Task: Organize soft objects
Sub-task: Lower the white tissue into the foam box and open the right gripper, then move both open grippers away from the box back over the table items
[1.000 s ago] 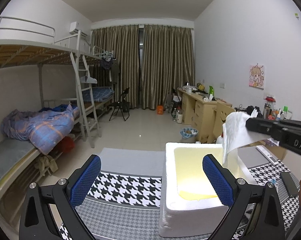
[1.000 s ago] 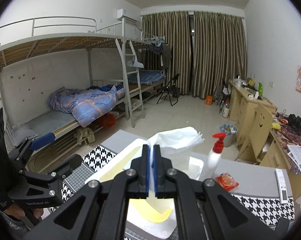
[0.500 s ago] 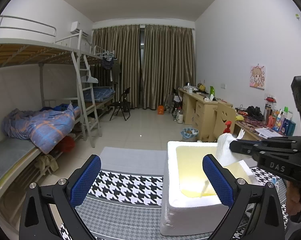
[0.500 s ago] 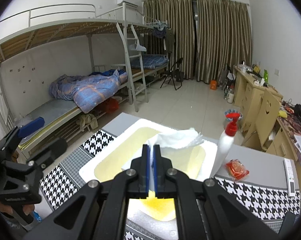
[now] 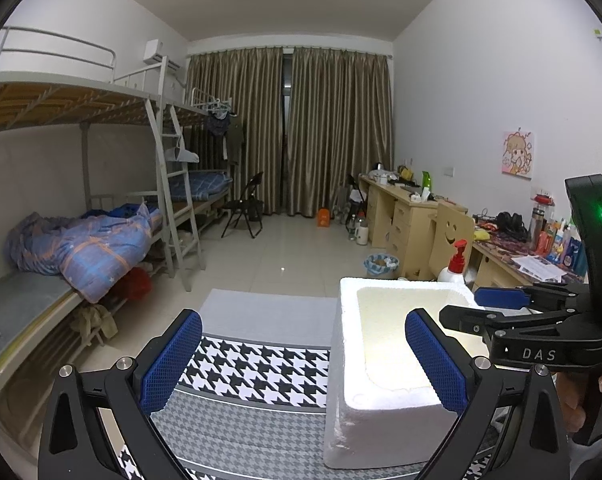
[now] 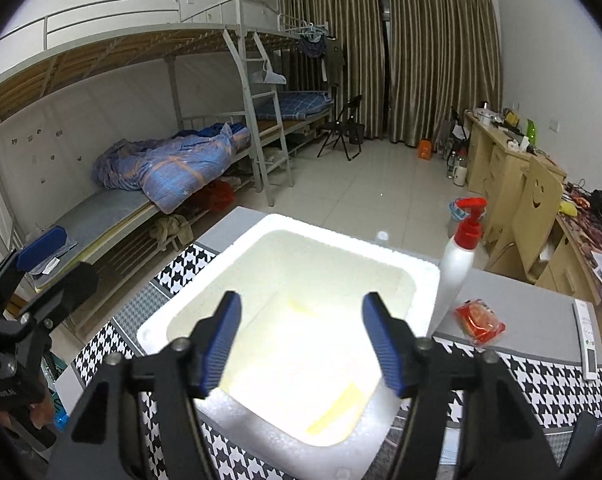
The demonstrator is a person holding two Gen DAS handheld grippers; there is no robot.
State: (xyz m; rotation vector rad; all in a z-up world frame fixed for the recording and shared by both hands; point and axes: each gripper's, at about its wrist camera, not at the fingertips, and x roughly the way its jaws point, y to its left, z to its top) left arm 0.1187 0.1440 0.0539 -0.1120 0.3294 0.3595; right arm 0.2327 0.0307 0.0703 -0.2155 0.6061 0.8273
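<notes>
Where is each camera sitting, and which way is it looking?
Left wrist: sits on the open left gripper, looking level across the room; the foam box lies ahead to the right, with the right gripper over it.
Right wrist: sits on the open right gripper, looking down into the foam box; the left gripper shows at left.
Both see the box and bunk bed.
</notes>
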